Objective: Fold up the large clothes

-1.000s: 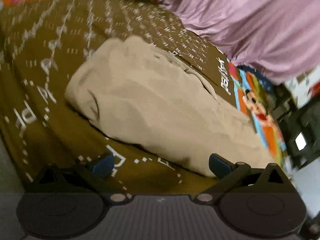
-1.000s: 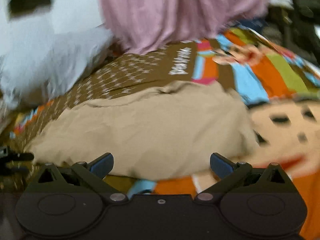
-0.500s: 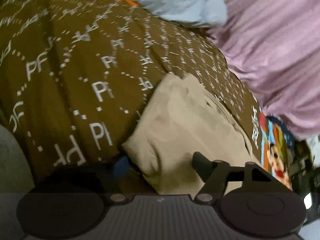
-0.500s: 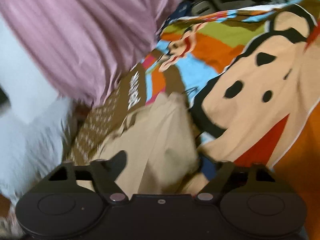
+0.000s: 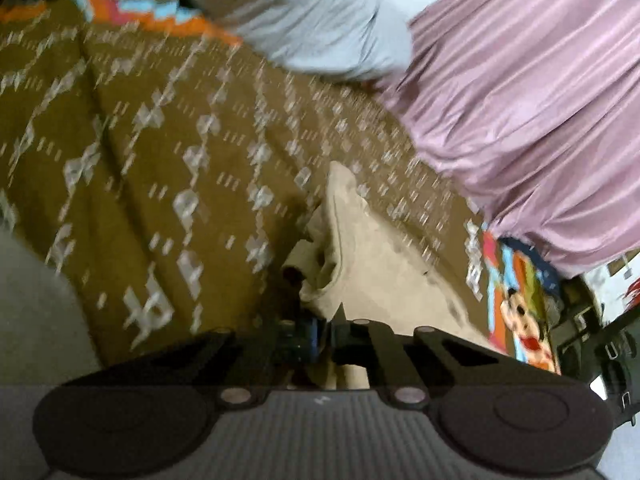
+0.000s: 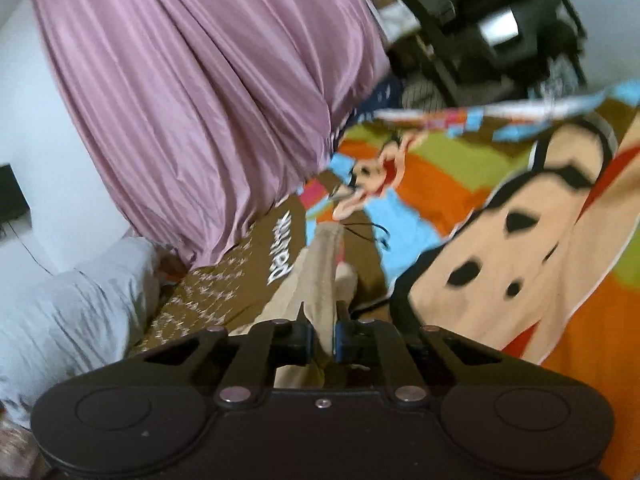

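Observation:
A tan garment (image 5: 372, 256) lies folded on a bed with a brown patterned cover (image 5: 160, 152). My left gripper (image 5: 324, 332) is shut on the garment's left end, with cloth bunched between the jaws. In the right wrist view the same tan garment (image 6: 320, 280) runs away from me as a narrow strip. My right gripper (image 6: 324, 340) is shut on its right end. The stretch of garment between the two grippers is seen edge-on and blurred.
A pink curtain (image 5: 528, 112) (image 6: 208, 100) hangs at the far side of the bed. A grey pillow (image 5: 312, 20) (image 6: 68, 312) lies at the head. A bright cartoon bedsheet (image 6: 500, 248) covers the right part. Dark furniture (image 6: 480, 28) stands beyond the bed.
Both grippers were open above the spread garment one second ago. They moved down to its two ends and closed on the cloth.

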Motion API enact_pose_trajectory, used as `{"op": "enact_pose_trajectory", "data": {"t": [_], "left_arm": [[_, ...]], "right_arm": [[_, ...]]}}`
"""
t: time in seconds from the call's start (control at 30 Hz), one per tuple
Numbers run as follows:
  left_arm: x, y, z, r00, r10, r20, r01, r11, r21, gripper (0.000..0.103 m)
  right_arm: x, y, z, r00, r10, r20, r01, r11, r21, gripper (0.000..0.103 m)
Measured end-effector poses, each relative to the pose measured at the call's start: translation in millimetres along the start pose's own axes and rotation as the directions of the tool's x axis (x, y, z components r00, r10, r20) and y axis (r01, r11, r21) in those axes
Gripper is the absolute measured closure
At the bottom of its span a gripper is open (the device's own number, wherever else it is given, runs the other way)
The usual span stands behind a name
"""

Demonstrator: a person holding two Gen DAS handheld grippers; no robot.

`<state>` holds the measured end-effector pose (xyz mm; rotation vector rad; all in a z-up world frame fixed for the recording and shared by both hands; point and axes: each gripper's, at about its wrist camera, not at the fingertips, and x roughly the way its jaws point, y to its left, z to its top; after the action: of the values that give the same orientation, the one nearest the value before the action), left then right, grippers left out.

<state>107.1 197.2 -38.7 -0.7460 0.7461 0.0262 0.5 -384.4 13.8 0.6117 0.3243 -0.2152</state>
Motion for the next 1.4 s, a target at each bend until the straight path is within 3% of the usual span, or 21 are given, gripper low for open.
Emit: {"op": "enact_pose_trajectory", "data": {"t": [0.07,0.2,0.27,0.4,0.43,0.53,0.63,0.7,0.77,0.93,1.0,1.03,1.17,1.2,1.27,1.4], "left_arm": [[7.9,6.4,-0.3,0.999,0.028,-0.038,-0.029,0.999,-0.02,0.097],[15.2,13.8,6.7,0.998,-0.005,-0.062,0.001,0.997,-0.072,0.089],[19.9,16.6,7.2,0.997,-0.002,-0.082,-0.005,0.997,-0.081,0.076],[23.3,17.5,5.7,0.996,-0.01,-0.093,0.002,0.997,-0.082,0.078],[21.5,15.3,5.2,0.997,-0.005,-0.079,-0.001,0.998,-0.069,0.088],[10.1,-0.9,4.5,1.0,0.0,-0.019,0.0,1.0,0.018,0.094],[-2.0,-29.0,5.0,1.0,0.001,0.03,-0.005,0.99,0.138,0.096],[-9.6,-49.6,6.2,0.999,-0.004,0.048,-0.006,0.978,0.21,0.097],[-16.2,-74.7,8.6,0.998,-0.013,0.06,-0.004,0.96,0.279,0.098],[-31.9,-143.1,12.7,0.993,-0.099,0.057,0.07,0.92,0.385,0.1],[-36.9,-173.0,6.9,0.989,-0.144,0.041,0.111,0.891,0.44,0.1],[-39.8,-192.9,1.0,0.986,-0.167,0.029,0.132,0.867,0.481,0.1],[-44.5,-260.5,-24.3,0.969,-0.243,-0.042,0.218,0.767,0.603,0.1],[-43.5,-276.2,-30.2,0.965,-0.253,-0.064,0.236,0.745,0.624,0.1],[-37.6,-309.4,-44.4,0.959,-0.256,-0.117,0.269,0.708,0.653,0.1],[-17.5,-361.6,-74.9,0.945,-0.251,-0.208,0.324,0.644,0.693,0.1]], "right_arm": [[-3.0,-7.5,-0.2,0.999,-0.047,-0.011,0.048,0.999,0.011,0.093],[7.3,-9.1,-6.2,0.988,-0.133,-0.078,0.132,0.991,-0.025,0.091],[5.0,-1.7,-9.1,0.977,-0.212,-0.03,0.209,0.973,-0.096,0.075],[-0.5,21.1,-17.7,0.971,-0.229,0.071,0.24,0.935,-0.261,0.058],[0.3,30.2,-23.2,0.974,-0.21,0.085,0.226,0.92,-0.321,0.054],[5.1,62.3,-43.8,0.994,-0.087,0.072,0.111,0.861,-0.496,0.049],[21.3,94.8,-66.7,0.998,0.056,-0.041,-0.069,0.782,-0.619,0.048],[40.0,115.4,-81.5,0.986,0.101,-0.131,-0.164,0.714,-0.681,0.052],[56.5,129.2,-94.0,0.975,0.118,-0.19,-0.219,0.672,-0.707,0.058],[78.1,145.3,-118.2,0.933,0.135,-0.333,-0.339,0.639,-0.691,0.071],[74.5,143.6,-130.8,0.92,0.127,-0.37,-0.365,0.618,-0.696,0.083],[75.9,141.4,-135.0,0.914,0.125,-0.385,-0.376,0.617,-0.691,0.09],[84.6,138.1,-133.8,0.898,0.14,-0.416,-0.397,0.663,-0.635,0.095],[85.5,135.4,-129.2,0.893,0.149,-0.424,-0.401,0.689,-0.604,0.096],[82.2,125.4,-109.8,0.885,0.189,-0.425,-0.399,0.779,-0.484,0.096],[62.6,87.7,-51.2,0.924,0.23,-0.304,-0.314,0.913,-0.261,0.093]]}}
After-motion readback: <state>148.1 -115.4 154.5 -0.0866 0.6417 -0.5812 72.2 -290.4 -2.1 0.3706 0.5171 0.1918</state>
